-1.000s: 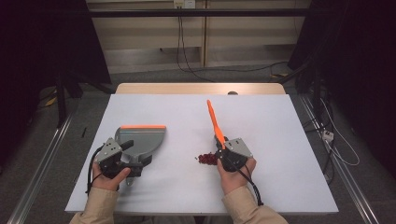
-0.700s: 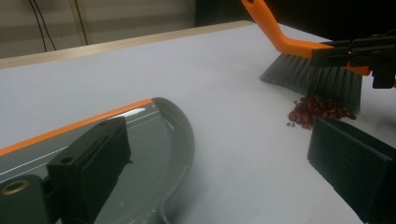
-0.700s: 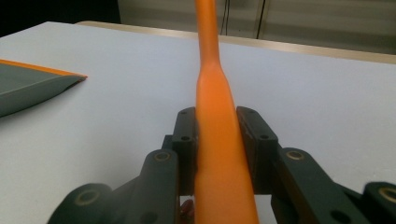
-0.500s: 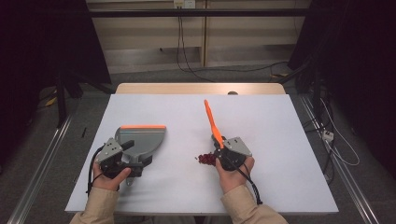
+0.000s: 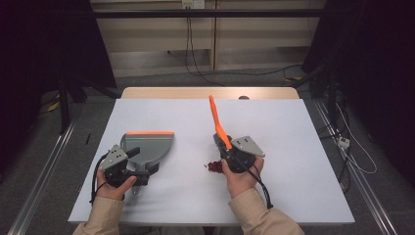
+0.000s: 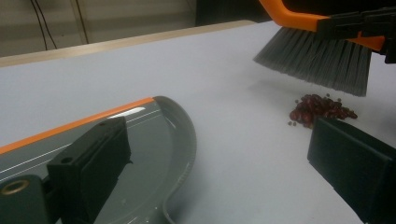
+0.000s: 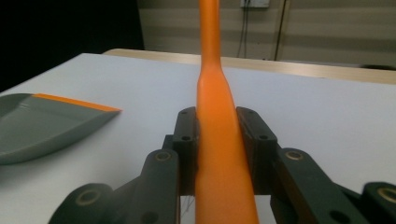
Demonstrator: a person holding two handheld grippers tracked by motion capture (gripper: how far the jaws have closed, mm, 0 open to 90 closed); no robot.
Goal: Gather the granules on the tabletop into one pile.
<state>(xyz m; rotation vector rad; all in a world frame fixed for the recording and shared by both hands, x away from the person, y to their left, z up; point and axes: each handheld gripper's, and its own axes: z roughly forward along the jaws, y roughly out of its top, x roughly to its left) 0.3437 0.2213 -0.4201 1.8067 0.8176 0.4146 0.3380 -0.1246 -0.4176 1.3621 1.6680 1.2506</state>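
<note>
Two grippers work at the white table [image 5: 303, 147]. The right gripper [image 7: 218, 135] is clamped on the orange brush [image 5: 218, 120], its jaws pressed against both sides of the handle. The left gripper [image 5: 128, 169] sits at the near end of the grey dustpan [image 5: 147, 147], left of the brush; its jaws stand apart, and whether they grip the pan cannot be told. From the left gripper view, grey bristles [image 6: 317, 63] hang just above the red beans [image 6: 320, 108]; from above, the beans lie just left of the right hand [image 5: 240, 176].
</note>
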